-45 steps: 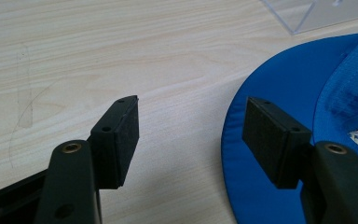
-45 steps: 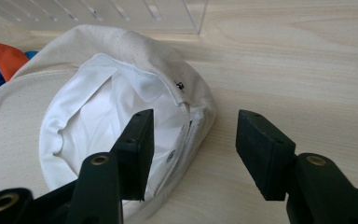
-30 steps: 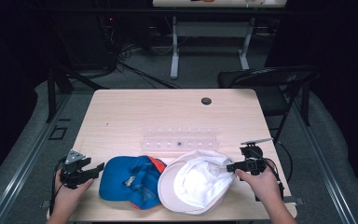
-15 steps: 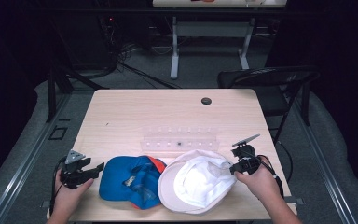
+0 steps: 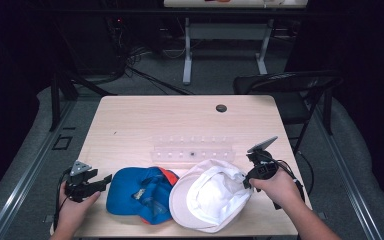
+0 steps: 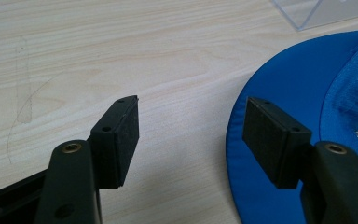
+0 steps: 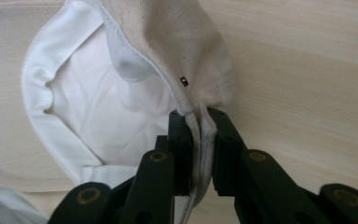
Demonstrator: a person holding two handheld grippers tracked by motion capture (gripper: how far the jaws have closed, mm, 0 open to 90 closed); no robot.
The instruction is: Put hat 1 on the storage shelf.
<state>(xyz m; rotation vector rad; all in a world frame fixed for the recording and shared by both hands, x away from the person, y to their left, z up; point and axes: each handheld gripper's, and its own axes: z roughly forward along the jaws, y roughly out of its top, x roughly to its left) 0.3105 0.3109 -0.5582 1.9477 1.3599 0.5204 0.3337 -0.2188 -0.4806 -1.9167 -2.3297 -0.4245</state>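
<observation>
**Right tongs pinch the white hat's edge**

The white hat (image 5: 207,195) lies upside down by the bench's (image 5: 180,120) near edge, towards the right corner, touching the blue cap (image 5: 140,192) beside it. It's soft, light cloth, I'd say: it puckers where gripped, so the stitched edge is the sensible hold. The right tongs (image 7: 199,126) are clenched on that edge. The left tongs (image 6: 191,135) sit spread apart, empty, just beside the blue cap's brim.

Matt cloth white hat (image 7: 135,88); pale wood-grain table (image 5: 145,120).
</observation>
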